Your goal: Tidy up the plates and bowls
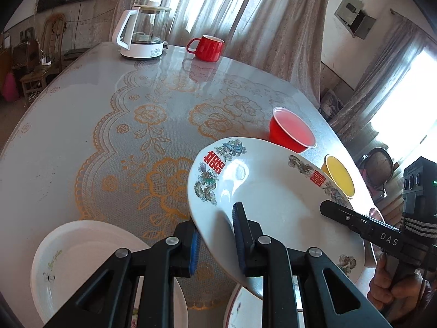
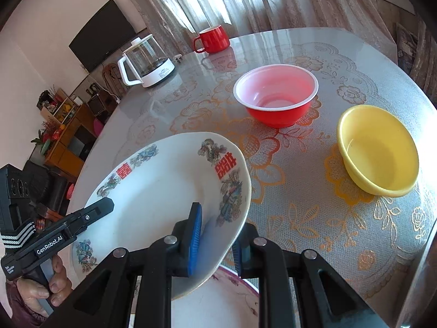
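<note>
Decorated white plate (image 1: 273,205), dragon motifs and red characters on rim: tilted, raised above the worktop (image 1: 82,136). Red bowl (image 2: 275,95), white inside, upright beyond the plate. Yellow bowl (image 2: 378,150) upright beside the red bowl. Plain white plate (image 1: 82,259) flat near the decorated plate.

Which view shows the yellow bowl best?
The right wrist view: the yellow bowl sits whole and unobstructed, its empty inside visible. In the left wrist view the yellow bowl is small near the edge, partly hidden behind the decorated plate.
</note>
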Tool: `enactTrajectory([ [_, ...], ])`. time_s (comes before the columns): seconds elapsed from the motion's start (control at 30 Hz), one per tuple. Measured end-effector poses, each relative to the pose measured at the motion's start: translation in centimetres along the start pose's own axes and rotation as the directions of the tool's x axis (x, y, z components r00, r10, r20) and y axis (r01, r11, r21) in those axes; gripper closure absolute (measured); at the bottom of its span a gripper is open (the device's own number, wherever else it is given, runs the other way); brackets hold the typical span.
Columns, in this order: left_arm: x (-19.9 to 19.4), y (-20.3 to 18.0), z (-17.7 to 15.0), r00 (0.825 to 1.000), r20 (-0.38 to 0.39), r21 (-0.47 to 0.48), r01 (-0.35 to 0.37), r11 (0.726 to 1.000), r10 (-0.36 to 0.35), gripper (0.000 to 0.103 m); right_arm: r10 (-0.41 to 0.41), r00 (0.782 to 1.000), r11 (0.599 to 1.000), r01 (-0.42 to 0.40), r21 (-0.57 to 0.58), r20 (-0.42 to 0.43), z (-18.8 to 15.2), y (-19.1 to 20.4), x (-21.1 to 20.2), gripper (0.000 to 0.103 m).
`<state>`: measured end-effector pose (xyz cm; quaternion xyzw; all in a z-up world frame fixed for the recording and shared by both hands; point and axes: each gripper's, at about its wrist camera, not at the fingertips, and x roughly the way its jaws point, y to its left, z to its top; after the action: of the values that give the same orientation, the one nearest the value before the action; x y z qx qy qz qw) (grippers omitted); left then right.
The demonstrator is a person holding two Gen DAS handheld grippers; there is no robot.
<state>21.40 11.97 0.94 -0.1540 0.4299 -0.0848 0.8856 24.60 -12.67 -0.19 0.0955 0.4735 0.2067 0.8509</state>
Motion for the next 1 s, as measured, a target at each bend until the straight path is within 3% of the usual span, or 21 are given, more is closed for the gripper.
enactTrajectory([
  [0.4, -4.3, -2.2, -7.1, 0.999, 0.021, 0.037, 0.049, 0.998, -0.049, 0.081, 0.041, 0.999, 0.999, -0.041, -0.005, 0.021, -7.0, -0.3, -5.9, 0.084],
  [0.67, -4.2, -2.7, -10.5, 0.999, -0.013, 0.039, 0.051, 0.998, -0.051, 0.079, 0.0, 1.0, 1.0, 0.0, -0.002, 0.012, -10.1, -0.8, -6.2, 0.084],
  [1.0, -3.7, -2.9, -12.3, 0.998, -0.033, 0.036, 0.053, 0.998, -0.051, 0.079, -0.034, 0.999, 0.999, 0.034, -0.009, 0.002, -11.9, -1.4, -6.1, 0.084],
])
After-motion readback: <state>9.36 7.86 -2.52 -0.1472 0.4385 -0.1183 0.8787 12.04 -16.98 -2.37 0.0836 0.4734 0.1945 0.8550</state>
